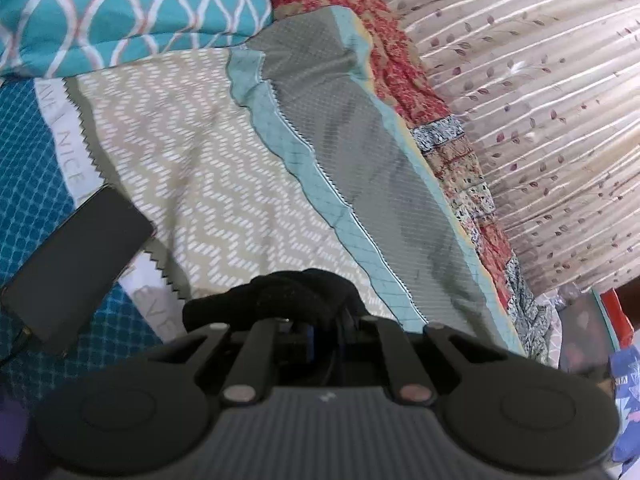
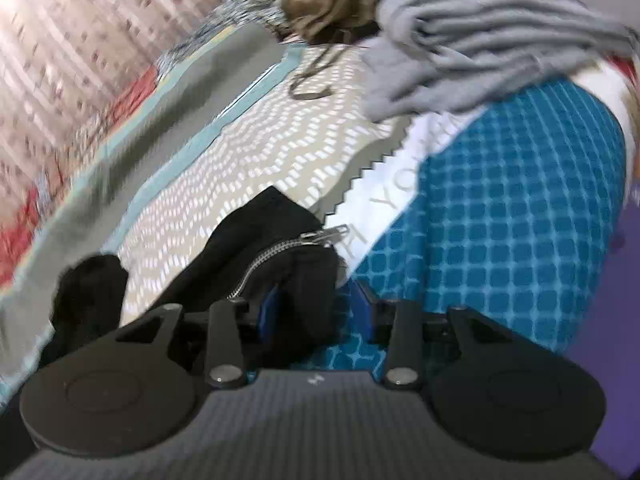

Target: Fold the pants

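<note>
The black pants are bunched at both grippers. In the left wrist view a dark wad of the pants sits right at my left gripper, which is shut on it. In the right wrist view a thick fold of the pants with a silver zipper stands between the blue pads of my right gripper. The jaws are partly closed around that fold, and a sliver of bedspread shows beside the right pad. Another black lump of the pants hangs at the lower left.
Everything lies on a bed with a patchwork bedspread of beige zigzag, grey and blue check. A black phone rests at the left. A teal pillow, a grey knit garment and a curtain border the bed.
</note>
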The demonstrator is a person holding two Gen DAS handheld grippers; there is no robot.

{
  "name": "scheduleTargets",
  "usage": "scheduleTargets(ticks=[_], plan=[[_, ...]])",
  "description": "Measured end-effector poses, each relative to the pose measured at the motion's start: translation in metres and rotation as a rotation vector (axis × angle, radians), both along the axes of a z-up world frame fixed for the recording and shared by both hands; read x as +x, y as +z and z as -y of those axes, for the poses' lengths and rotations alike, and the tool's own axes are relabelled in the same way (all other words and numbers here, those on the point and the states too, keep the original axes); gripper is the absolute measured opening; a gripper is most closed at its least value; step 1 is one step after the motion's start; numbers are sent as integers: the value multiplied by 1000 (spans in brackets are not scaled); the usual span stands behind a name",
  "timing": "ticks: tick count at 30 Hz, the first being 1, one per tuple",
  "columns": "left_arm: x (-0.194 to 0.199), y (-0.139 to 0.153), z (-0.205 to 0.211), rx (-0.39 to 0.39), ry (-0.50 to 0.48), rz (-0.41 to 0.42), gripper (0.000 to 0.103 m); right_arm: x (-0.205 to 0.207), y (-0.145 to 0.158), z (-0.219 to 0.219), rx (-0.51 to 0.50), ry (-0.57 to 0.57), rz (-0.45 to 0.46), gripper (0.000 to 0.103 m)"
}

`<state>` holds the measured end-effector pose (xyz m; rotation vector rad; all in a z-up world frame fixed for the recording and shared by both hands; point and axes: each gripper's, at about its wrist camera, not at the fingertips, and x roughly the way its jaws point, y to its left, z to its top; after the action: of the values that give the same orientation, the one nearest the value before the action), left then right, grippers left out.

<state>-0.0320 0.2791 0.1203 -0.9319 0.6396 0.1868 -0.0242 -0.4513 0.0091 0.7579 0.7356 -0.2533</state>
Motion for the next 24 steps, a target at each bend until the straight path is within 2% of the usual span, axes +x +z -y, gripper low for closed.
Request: scheduleTargets(ticks=[1,2,5,7,10,12,14,17,19,21,24], plan=[[2,2,3,6,-2,-4,8,2,-1,-3,29,23,-4,28],[5,3,3,12,-8,-8,8,5,0,-4,50,50,-16,21],[19,15,4,26,-24,-8,8,20,30,-2,31,73,56,11],[25,33,1,33,-20,21,8,38,69,12,-25,49,154,9],[27,54,-8,-21,-9,100,8,61,134,40,-89,-31,293,6],[23,64,-6,-25,-9,135,8,62,172,54,-167,-92,377,5],[19,63,0,-9,-34,125,8,53,194,70,-173,-120,430,5],[14,39,7,-20,-65,51,8,29,188,82,-219,-132,410,3],[7,10,11,-28,-60,-36,8,8,160,87,-242,-167,336,2],[-4,-19,12,-30,-44,-121,8,-16,120,97,-208,-227,242,2],[-24,-64,13,-104,-66,-238,8,-45,67,99,-216,-284,66,2]])
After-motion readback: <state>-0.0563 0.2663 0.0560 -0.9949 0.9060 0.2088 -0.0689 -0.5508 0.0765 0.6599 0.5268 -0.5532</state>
